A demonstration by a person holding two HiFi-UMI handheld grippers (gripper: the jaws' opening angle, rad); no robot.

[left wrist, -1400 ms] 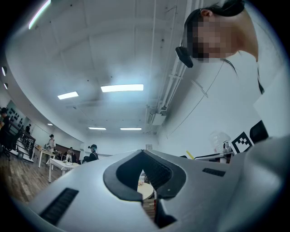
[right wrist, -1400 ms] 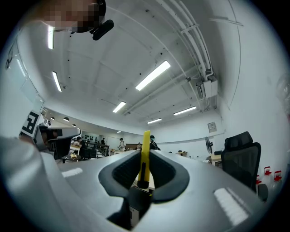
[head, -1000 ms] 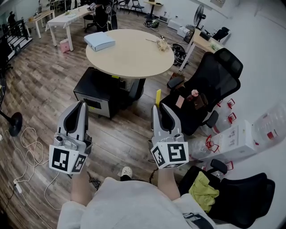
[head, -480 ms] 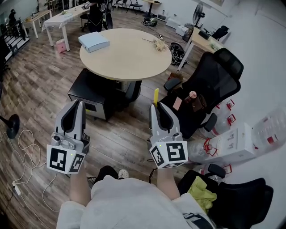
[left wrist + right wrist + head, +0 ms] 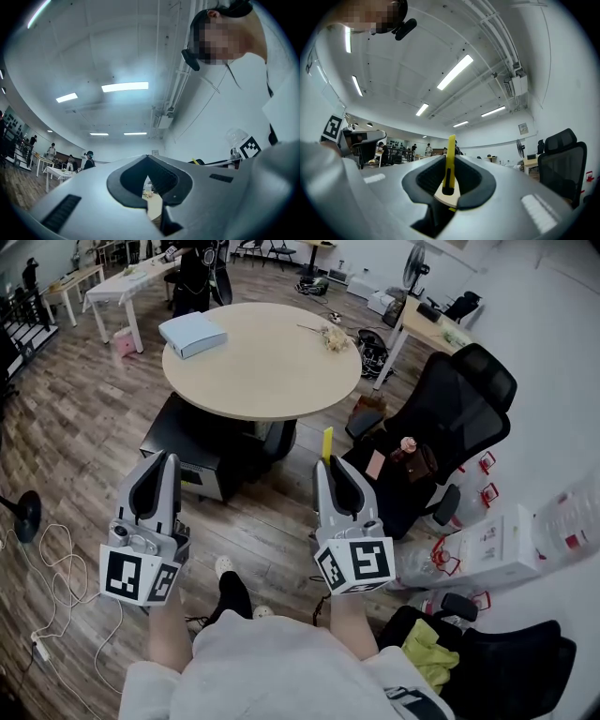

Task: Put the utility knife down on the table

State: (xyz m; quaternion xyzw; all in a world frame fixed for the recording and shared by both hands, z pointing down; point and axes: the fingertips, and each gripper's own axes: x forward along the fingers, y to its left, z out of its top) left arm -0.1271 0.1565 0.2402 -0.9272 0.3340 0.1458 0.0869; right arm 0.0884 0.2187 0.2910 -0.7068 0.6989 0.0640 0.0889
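1. The right gripper [image 5: 331,470] is clamped on a slim yellow plastic utility knife [image 5: 328,441], which stands upright and sticks out past the jaw tips. Only its lower end looks pinched, so a jolt could tilt it or let it slide out.
2. The left gripper [image 5: 159,461] has its jaws drawn together to a slit with nothing between them, so it could not catch a slipping knife.
3. Directly under both grippers is the wooden plank floor [image 5: 75,427]. Letting go here would drop the knife there.
4. Near the right gripper's right side sits a black mesh office chair [image 5: 450,418]; a wide swing could snag it.
5. The round pale wooden counter [image 5: 272,371] lies well ahead. Setting the knife near its rim risks it rolling off.
6. I cannot tell whether the blade is out.
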